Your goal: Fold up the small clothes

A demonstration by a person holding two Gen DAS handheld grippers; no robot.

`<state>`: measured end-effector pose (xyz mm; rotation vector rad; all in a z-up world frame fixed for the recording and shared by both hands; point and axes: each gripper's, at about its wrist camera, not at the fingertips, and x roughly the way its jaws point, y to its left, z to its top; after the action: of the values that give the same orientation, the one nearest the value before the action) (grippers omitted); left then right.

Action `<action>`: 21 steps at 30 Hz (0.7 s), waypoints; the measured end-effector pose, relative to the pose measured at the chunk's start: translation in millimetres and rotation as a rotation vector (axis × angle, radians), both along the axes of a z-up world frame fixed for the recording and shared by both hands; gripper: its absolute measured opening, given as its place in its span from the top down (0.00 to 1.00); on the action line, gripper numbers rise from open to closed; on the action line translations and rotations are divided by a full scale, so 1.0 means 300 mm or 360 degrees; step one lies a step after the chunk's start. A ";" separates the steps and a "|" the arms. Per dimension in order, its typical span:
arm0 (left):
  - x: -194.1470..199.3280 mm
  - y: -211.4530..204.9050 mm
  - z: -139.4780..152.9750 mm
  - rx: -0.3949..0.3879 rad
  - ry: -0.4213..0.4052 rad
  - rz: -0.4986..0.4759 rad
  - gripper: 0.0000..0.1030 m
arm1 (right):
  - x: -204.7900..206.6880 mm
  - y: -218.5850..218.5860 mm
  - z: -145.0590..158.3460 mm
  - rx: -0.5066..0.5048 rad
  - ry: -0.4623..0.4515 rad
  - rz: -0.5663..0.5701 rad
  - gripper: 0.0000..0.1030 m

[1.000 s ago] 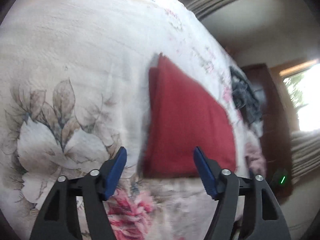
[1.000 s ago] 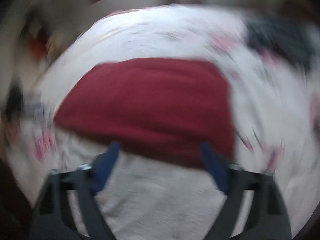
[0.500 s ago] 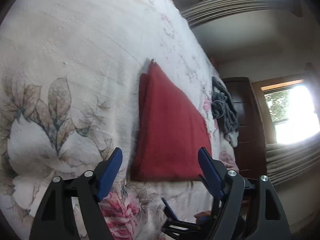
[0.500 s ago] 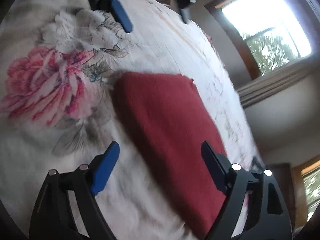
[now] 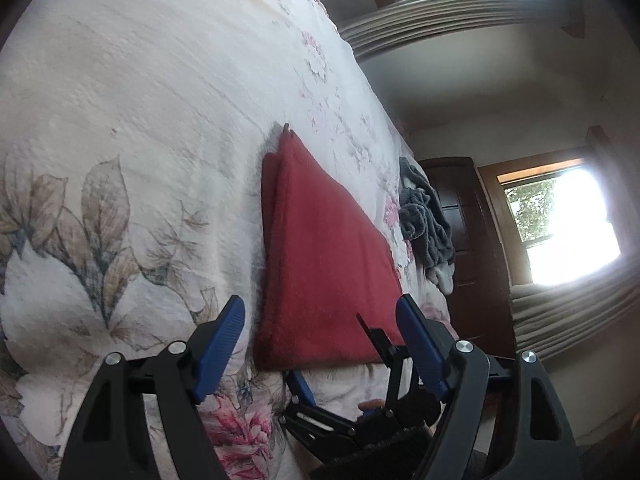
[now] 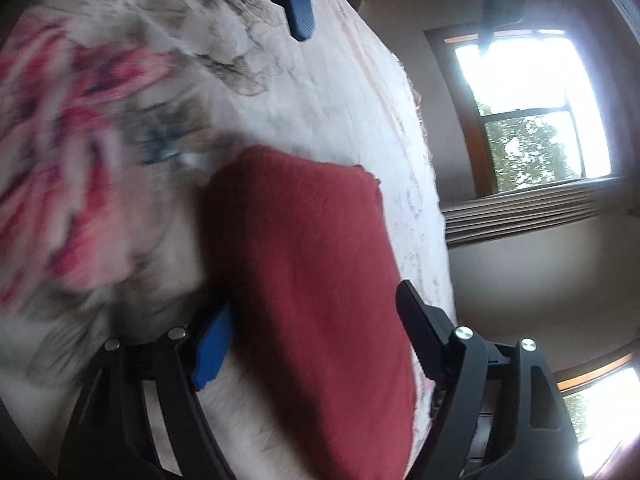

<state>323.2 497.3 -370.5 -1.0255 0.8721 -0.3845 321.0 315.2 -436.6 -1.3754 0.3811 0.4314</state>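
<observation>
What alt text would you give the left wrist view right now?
A folded dark red cloth lies flat on a white floral bedspread, just beyond the open left gripper. A crumpled grey garment sits farther back, near a bright window.

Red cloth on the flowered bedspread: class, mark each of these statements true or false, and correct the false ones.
1. The red cloth lies folded flat on the bedspread. True.
2. The left claw is shut on the cloth. False: its jaws stand open, holding nothing.
3. A grey heap of clothes lies beyond the red cloth. True.
4. The right claw is closed and empty. False: it is open, its jaws either side of the cloth's near end.
5. The bedspread is plain white. False: it bears printed flowers and leaves.
</observation>
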 end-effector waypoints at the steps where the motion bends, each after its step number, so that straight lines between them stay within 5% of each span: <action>1: 0.002 0.003 -0.003 -0.0005 0.0000 0.0003 0.24 | 0.018 0.003 -0.016 -0.0011 -0.0027 0.0000 0.28; 4: 0.003 0.008 -0.006 -0.0009 -0.0003 0.0008 0.24 | 0.059 0.029 -0.032 -0.0031 -0.0101 0.0005 0.32; 7: 0.005 0.015 -0.010 -0.0025 0.0003 0.0015 0.24 | 0.091 0.036 -0.041 -0.0027 -0.0082 -0.0002 0.46; 10: 0.017 0.025 -0.024 -0.0051 0.0032 0.0022 0.24 | 0.109 0.027 -0.021 0.0010 -0.0011 -0.0005 0.83; 21: 0.380 0.050 -0.111 -0.0314 0.0273 -0.0102 0.24 | 0.246 -0.011 0.180 0.0390 0.0138 -0.0176 0.86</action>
<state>437.1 512.2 -403.9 -1.2283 1.0375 -0.4479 394.8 311.9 -382.5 -1.0950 0.4576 0.4323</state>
